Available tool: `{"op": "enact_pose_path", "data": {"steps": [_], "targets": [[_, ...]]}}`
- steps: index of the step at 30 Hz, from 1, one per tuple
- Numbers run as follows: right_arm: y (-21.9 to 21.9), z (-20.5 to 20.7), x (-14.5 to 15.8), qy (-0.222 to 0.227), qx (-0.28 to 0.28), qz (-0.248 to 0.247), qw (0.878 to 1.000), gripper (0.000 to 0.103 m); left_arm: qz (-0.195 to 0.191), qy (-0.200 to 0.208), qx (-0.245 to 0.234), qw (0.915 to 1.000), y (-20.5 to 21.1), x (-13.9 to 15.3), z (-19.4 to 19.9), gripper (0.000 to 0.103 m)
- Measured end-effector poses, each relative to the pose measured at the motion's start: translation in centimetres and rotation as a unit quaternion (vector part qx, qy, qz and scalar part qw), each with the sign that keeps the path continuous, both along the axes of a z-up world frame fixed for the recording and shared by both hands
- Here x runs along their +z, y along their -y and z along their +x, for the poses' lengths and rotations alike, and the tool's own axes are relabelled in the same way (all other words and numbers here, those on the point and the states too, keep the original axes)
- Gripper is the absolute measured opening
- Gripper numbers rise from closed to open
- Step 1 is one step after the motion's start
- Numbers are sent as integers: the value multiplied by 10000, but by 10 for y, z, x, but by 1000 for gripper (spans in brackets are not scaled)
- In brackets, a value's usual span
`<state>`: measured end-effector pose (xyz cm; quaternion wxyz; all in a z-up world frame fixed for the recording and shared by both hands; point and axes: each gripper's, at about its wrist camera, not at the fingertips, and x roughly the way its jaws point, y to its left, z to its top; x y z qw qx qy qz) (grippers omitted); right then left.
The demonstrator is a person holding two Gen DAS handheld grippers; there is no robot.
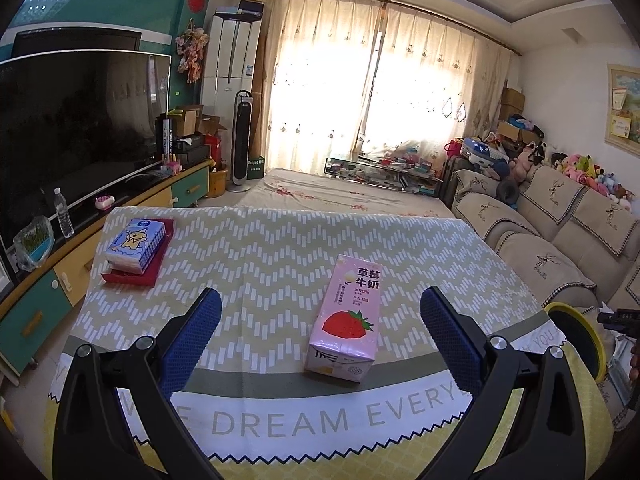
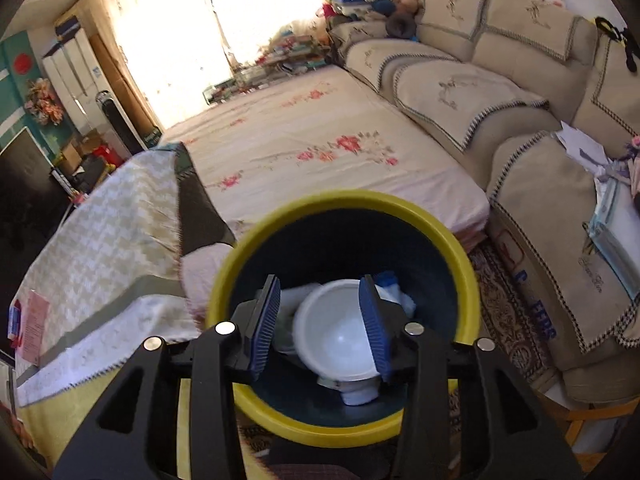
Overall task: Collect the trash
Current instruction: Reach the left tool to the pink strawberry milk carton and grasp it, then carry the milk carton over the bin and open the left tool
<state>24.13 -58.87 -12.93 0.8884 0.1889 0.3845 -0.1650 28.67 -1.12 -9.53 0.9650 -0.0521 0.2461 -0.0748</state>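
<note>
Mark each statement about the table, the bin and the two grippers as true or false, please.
1. The pink milk carton lies flat on the tablecloth. True.
2. The left gripper is shut on the carton. False: its jaws are wide open, one on each side of the carton, not touching it.
3. The tissue pack rests on a red tray. True.
4. The yellow-rimmed bin is empty. False: a white bowl and other trash are inside.
5. The right gripper is above the bin. True.
</note>
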Motion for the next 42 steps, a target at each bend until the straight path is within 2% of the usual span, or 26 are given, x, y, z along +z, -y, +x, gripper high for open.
{"op": "enact_pose_path", "data": {"steps": [6, 10, 14, 21, 24, 32, 40, 42], "targets": [[-65, 13, 46, 1027, 714, -141, 9920, 48, 165, -150, -197, 9996, 13, -6, 4, 98], [-117, 28, 72, 1628, 1408, -216, 9763, 55, 403, -435, -289, 9978, 27, -13, 14, 98], [-155, 40, 78, 2035, 1720, -503, 9625, 62, 667, -756, -452, 9939, 44, -18, 27, 98], [-178, 61, 56, 1664, 2154, -417, 9613, 62, 944, -1400, -591, 9839, 56, -34, 68, 98], [-179, 63, 52, 1568, 2165, -393, 9628, 63, 874, -1635, -608, 9808, 53, -42, 81, 95], [-187, 61, 48, 1501, 2239, -430, 9620, 65, 830, -1948, -674, 9750, 56, -55, 97, 71], [-186, 66, 44, 1438, 2204, -426, 9638, 65, 863, -2016, -609, 9738, 54, -63, 107, 53], [-187, 67, 43, 1419, 2211, -439, 9639, 65, 853, -2009, -620, 9739, 54, -63, 108, 52]]}}
